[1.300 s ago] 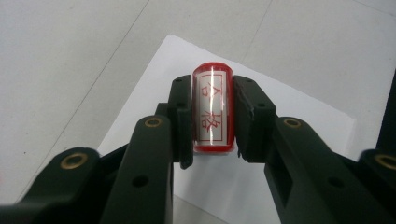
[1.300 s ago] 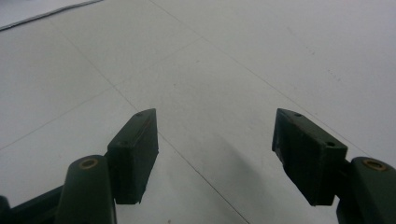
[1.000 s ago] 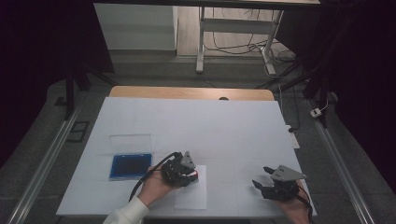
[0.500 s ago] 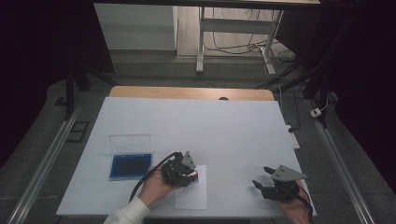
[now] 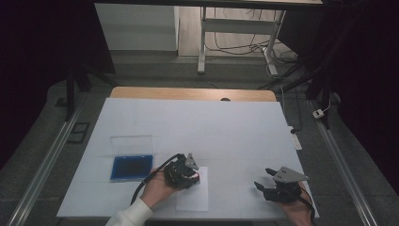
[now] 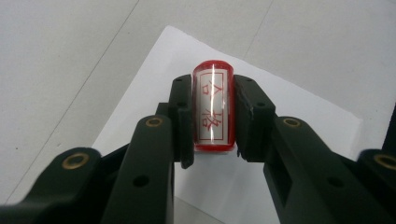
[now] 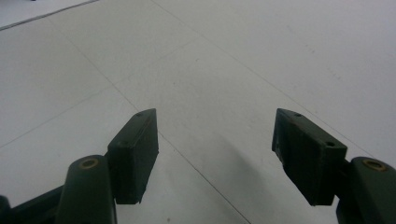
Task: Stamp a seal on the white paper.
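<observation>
My left gripper [image 6: 214, 112] is shut on a red stamp [image 6: 213, 106] with a white label of red characters, which stands on a white sheet of paper [image 6: 299, 116]. From above, the left gripper [image 5: 194, 176] rests over the top of that sheet [image 5: 193, 197] near the table's front edge, with a hand behind it. My right gripper [image 5: 264, 180] sits at the front right with its jaws wide apart; between the pads [image 7: 135, 149] there is just bare table.
A blue ink pad [image 5: 131, 167] with its clear lid [image 5: 131, 142] folded back lies left of the left gripper. The table [image 5: 197, 127] is covered in white. Beyond its far wooden edge [image 5: 188, 93] are floor, cables and a metal frame.
</observation>
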Tool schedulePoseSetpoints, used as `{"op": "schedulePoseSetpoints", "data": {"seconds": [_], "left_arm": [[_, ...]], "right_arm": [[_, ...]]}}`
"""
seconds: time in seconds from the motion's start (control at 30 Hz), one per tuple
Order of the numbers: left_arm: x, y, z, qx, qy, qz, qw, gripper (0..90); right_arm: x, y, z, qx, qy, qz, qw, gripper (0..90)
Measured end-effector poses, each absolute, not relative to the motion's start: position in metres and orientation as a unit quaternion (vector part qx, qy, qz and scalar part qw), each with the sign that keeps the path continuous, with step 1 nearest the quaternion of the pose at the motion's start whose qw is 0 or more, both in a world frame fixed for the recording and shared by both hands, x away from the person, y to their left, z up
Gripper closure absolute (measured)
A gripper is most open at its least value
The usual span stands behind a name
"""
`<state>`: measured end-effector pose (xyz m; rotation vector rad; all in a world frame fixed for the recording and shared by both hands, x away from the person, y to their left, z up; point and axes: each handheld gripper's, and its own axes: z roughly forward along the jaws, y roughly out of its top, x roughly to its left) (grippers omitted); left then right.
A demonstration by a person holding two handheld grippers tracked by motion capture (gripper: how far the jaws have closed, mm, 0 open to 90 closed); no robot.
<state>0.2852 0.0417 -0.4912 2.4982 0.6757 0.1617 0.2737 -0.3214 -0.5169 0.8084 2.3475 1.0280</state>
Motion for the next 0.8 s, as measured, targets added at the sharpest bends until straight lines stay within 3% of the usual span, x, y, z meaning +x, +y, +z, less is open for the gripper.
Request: {"op": "schedulePoseSetpoints", "data": {"seconds": [0.8], "left_arm": [[0.2870,0.0423,-0.4926,0.931,0.242,0.057,0.269,70.7]], "right_arm": [[0.2738,-0.3190,-0.5182,0.292,0.853,0.369,0.224,31.0]]}}
